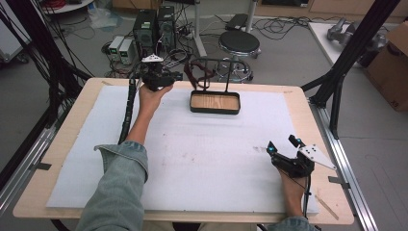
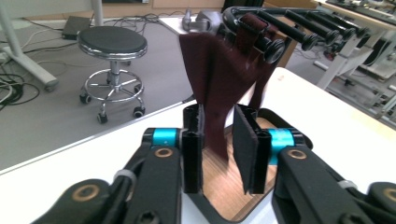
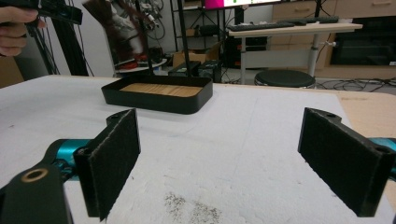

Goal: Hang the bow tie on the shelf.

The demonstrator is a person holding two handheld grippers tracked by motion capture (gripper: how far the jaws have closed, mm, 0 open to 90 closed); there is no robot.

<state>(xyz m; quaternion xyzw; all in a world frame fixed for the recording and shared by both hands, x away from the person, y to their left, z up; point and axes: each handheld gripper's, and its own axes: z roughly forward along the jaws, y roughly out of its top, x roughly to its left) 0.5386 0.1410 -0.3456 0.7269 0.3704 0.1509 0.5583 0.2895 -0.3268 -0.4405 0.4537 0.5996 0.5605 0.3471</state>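
A: High view first. Left gripper [image 1: 177, 76] up at the far side of the table [image 1: 298, 103], just left of the black rack [image 1: 214, 61]. Dark red cloth [image 1: 198, 76] hanging on the rack, above the left end of the wooden-bottomed tray [image 1: 215, 102]. Right gripper [image 1: 284, 144] low on the white mat [image 1: 207, 154], near the right corner, well apart from the tray.

B: And the left gripper view?

A: Cloth [image 2: 219, 79] draped over the rack's bar [image 2: 261, 28], its lower end down between the two pads [image 2: 245, 140]. Jaws narrow, not pressing; cloth maybe touching the left pad, a gap to the right one. Tray [image 2: 224, 186] right below.

B: Right gripper view?

A: Jaws wide apart, nothing between, only the mat [image 3: 224, 158]. Tray [image 3: 159, 95] farther off, cloth [image 3: 119, 32] hanging behind it.
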